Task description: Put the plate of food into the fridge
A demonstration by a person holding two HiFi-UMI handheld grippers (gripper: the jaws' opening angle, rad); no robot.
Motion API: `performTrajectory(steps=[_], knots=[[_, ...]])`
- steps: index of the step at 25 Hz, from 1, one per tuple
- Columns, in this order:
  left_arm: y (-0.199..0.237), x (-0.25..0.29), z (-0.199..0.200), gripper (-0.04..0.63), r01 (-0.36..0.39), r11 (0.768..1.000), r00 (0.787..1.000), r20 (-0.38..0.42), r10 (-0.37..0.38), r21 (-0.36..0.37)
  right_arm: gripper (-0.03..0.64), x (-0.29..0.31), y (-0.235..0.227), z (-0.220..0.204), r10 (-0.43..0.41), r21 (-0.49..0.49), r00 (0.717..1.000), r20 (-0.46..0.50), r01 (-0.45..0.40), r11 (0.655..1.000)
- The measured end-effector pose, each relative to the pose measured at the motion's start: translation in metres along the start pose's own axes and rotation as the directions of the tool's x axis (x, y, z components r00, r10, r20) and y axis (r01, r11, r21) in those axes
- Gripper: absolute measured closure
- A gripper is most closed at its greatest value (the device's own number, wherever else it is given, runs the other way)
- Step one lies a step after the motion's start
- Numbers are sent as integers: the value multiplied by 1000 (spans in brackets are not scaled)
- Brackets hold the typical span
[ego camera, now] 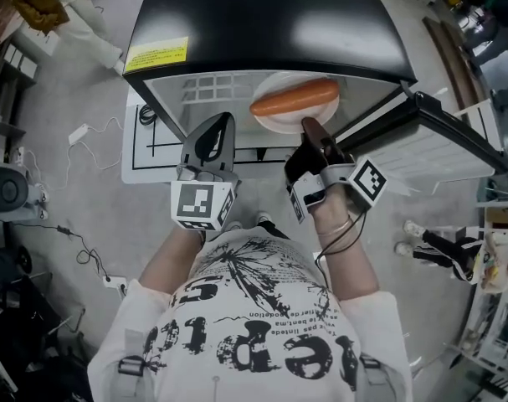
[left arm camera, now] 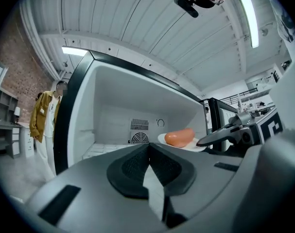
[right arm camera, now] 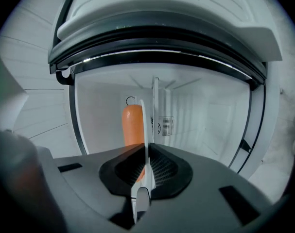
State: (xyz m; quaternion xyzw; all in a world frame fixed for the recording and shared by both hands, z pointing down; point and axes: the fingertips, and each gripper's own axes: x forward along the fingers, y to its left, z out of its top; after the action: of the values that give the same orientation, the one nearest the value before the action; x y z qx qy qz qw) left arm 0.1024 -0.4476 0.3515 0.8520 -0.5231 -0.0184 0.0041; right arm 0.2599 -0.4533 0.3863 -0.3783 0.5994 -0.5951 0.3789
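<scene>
Head view: open fridge door (ego camera: 442, 145) beside plate (ego camera: 273, 124), white cable (ego camera: 79, 132) left.

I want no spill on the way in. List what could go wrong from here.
1. The right gripper pinches the plate by one edge only, so the plate could tip or slip from the jaws.
2. The sausage lies loose on the plate and could roll off if it tilts.
3. The plate is at the fridge opening, near one side wall, and its rim could knock against it.

Both grippers point level: left gripper (ego camera: 218, 128) jaws together, empty; right gripper (ego camera: 312, 132) jaws clamp plate (ego camera: 274, 123) rim
</scene>
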Motion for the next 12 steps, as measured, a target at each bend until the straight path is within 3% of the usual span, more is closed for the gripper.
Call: performTrajectory(steps=[7,12], knots=[[21,21,-1,588,-48,999,999,-17,48,2,592,40,1,13,-27,28,1000,-15,27,999],[18,10,-3,588,-70,998,997,-15,70,9,589,34,-2,11,-44,32,999,-14,45,998]])
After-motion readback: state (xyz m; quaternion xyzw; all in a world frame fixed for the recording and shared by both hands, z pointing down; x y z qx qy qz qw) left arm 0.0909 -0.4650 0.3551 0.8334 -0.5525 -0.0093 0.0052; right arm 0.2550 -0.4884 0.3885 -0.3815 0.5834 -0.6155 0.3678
